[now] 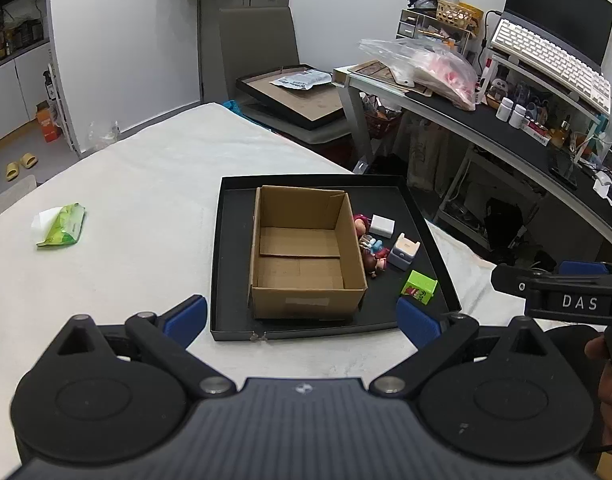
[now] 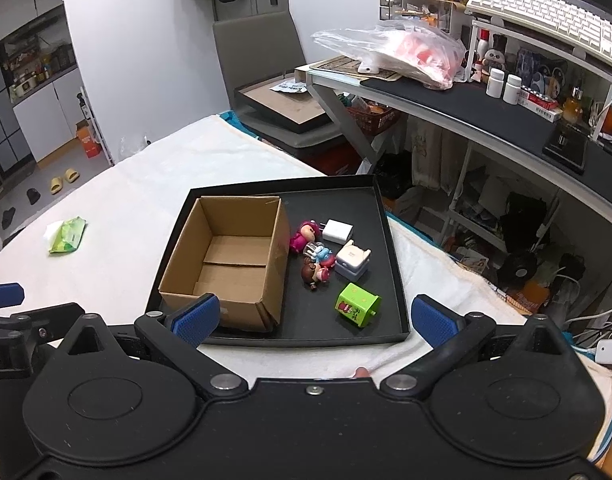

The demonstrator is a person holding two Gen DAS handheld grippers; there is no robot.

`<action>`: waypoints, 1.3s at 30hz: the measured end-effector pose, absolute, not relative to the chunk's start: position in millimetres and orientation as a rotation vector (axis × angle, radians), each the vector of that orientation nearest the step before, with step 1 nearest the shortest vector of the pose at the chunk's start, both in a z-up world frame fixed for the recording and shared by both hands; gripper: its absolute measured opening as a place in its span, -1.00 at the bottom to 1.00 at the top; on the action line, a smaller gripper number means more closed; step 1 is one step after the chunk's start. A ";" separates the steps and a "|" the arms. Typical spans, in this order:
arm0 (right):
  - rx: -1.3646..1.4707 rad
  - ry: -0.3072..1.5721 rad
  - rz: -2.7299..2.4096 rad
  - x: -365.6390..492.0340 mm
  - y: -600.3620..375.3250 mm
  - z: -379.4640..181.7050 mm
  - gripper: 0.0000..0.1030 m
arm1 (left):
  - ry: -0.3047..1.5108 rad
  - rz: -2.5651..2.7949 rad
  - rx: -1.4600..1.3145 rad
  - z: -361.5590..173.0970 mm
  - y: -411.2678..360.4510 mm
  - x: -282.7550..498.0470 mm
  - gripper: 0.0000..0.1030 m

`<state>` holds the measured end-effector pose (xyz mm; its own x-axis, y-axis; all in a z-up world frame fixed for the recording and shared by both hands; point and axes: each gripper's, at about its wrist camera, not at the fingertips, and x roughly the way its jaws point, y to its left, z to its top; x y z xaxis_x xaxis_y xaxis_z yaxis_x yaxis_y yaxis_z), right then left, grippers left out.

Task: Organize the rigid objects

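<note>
An empty open cardboard box (image 1: 302, 252) (image 2: 230, 256) stands in a black tray (image 1: 426, 216) (image 2: 390, 248) on the white-covered table. To the box's right lie a white charger (image 2: 337, 231), a pink figurine (image 2: 304, 236), a brown figurine (image 2: 314, 272), a pale blue-white cube (image 2: 352, 260) and a green cube (image 2: 357, 305) (image 1: 420, 287). My left gripper (image 1: 302, 316) is open and empty, just before the tray's near edge. My right gripper (image 2: 314, 320) is open and empty, over the tray's near edge.
A green tissue pack (image 1: 62, 225) (image 2: 68, 234) lies on the table at the left. A cluttered desk (image 2: 486, 116) with a keyboard (image 2: 546, 12) stands to the right, and a grey chair (image 2: 258, 48) behind. The right gripper's body (image 1: 566, 300) shows at the left wrist view's right edge.
</note>
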<state>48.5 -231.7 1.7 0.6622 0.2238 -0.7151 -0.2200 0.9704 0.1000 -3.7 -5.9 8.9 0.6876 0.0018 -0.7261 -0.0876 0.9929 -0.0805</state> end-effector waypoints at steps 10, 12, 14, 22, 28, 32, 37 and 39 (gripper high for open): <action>0.013 0.818 0.257 48.6 -231.6 1.6 1.00 | 0.810 0.042 -0.111 9.9 -4.9 -5.6 0.95; 0.019 0.818 0.263 47.7 -232.3 2.4 1.00 | 0.810 0.038 -0.113 10.8 -5.7 -6.4 0.95; 0.010 0.812 0.262 46.1 -232.0 3.4 1.00 | 0.803 0.046 -0.102 12.2 -6.9 -7.5 0.95; 0.003 0.811 0.260 45.5 -231.1 4.9 1.00 | 0.805 0.040 -0.105 13.2 -9.0 -8.3 0.95; -0.008 0.813 0.249 46.0 -229.2 3.5 1.00 | 0.809 0.044 -0.111 12.5 -7.0 -7.7 0.95; -0.017 0.811 0.238 45.5 -228.8 2.3 1.00 | 0.805 0.045 -0.110 11.3 -4.9 -8.8 0.95; -0.032 0.806 0.243 46.0 -224.0 -1.0 1.00 | 0.816 0.049 -0.123 4.0 -0.9 -5.3 0.95; -0.029 0.804 0.239 47.8 -222.5 -4.6 1.00 | 0.824 0.057 -0.124 -1.6 1.7 -0.6 0.95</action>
<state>47.8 -222.5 -4.6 0.6686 0.2014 -0.7159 -0.2233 0.9726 0.0650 -0.6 1.7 -1.6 0.6785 0.0028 -0.7346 -0.0989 0.9913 -0.0875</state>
